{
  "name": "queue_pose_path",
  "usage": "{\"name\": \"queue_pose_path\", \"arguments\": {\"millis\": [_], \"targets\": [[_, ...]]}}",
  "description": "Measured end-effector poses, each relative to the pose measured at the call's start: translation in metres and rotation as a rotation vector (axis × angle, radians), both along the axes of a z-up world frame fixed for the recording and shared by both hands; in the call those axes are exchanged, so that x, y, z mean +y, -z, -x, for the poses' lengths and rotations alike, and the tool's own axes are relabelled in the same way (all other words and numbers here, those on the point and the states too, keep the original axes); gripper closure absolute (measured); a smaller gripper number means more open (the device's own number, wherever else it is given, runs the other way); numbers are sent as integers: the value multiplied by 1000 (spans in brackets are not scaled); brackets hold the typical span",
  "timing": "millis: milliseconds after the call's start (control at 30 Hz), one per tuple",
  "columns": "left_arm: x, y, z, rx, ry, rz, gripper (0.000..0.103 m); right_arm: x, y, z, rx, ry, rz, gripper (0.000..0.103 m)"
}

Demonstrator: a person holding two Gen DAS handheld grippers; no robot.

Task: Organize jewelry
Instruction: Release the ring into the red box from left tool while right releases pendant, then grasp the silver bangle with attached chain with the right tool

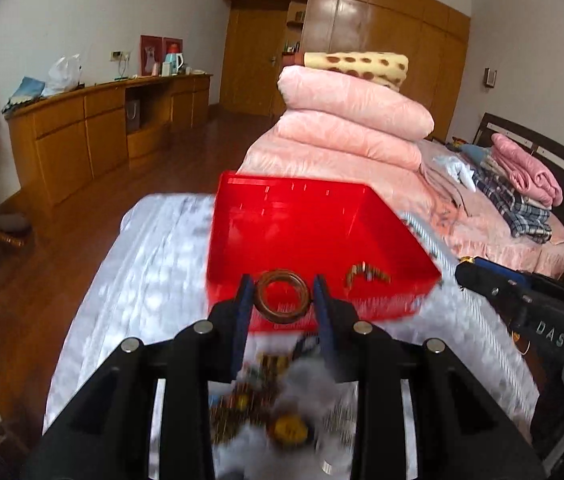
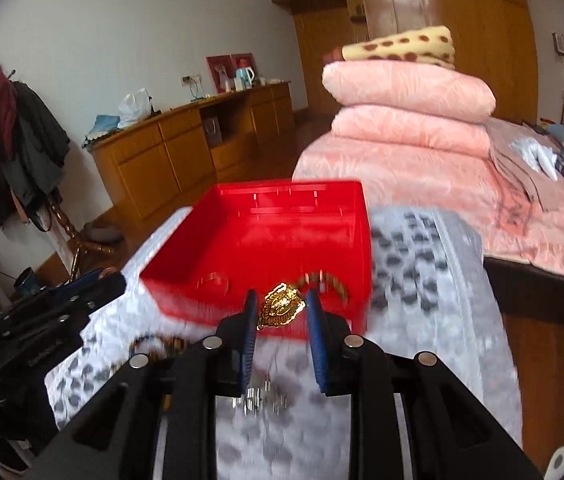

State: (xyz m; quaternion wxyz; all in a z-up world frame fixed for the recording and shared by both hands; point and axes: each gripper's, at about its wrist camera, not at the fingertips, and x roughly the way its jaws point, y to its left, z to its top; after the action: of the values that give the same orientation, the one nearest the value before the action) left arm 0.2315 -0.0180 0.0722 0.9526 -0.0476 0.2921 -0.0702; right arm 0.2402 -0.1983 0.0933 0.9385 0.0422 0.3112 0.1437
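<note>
Through your left wrist camera, the left gripper point(image 1: 282, 298) is pinching a brown wooden bangle point(image 1: 282, 296) between its blue fingers point(image 1: 244, 300), the ring standing nearly face-on to the lens. The red box point(image 1: 313, 224) lies straight ahead and just below that load, its open top facing you and a beaded bracelet point(image 1: 366, 273) already lying on its floor to the right. Loose jewelry point(image 1: 274, 408) is a blur on the patterned cloth point(image 1: 134, 280) beneath your wrist. Through your right wrist camera, the right gripper point(image 2: 280, 306) is closed on a gold pendant point(image 2: 283, 306), a thin chain trailing down from it. The same box point(image 2: 266, 232) sits dead ahead here too, with its near wall directly behind the pendant. Both loads look about equally near the box, so your next move is probably a short push forward over the near wall; the left gripper point(image 2: 94, 280) shows at the box's left side.
</note>
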Motion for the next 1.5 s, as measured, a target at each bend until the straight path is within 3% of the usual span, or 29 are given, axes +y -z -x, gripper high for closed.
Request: {"name": "queue_pose_path", "arguments": {"millis": [233, 533, 600, 633, 700, 767, 933, 1067, 1300, 1500], "targets": [[-11, 7, -65, 56, 12, 9, 74, 5, 7, -53, 22, -14, -10, 79], [-11, 33, -97, 106, 4, 3, 73, 8, 27, -80, 68, -17, -9, 78], [-9, 34, -99, 105, 2, 3, 60, 8, 28, -81, 70, -15, -3, 73], [-8, 33, -98, 98, -4, 5, 41, 7, 29, -81, 66, -9, -3, 71], [-4, 29, -95, 69, -18, 7, 36, 6, 27, -79, 56, -3, -5, 70], [0, 24, -92, 54, -15, 18, 31, 0, 23, -77, 34, 12, -16, 54], [17, 3, -68, -37, -68, 15, 13, -17, 10, -61, -29, 77, -18, 30], [33, -5, -36, -97, -105, -19, 6, -25, 6, -40, -55, 104, -10, 11], [56, 8, 8, -65, -137, -42, 6, -19, 12, 0, -64, 146, 37, 6], [64, 23, 42, -30, -139, -39, 6, -8, 35, 26, 61, 114, 40, 6]]}}
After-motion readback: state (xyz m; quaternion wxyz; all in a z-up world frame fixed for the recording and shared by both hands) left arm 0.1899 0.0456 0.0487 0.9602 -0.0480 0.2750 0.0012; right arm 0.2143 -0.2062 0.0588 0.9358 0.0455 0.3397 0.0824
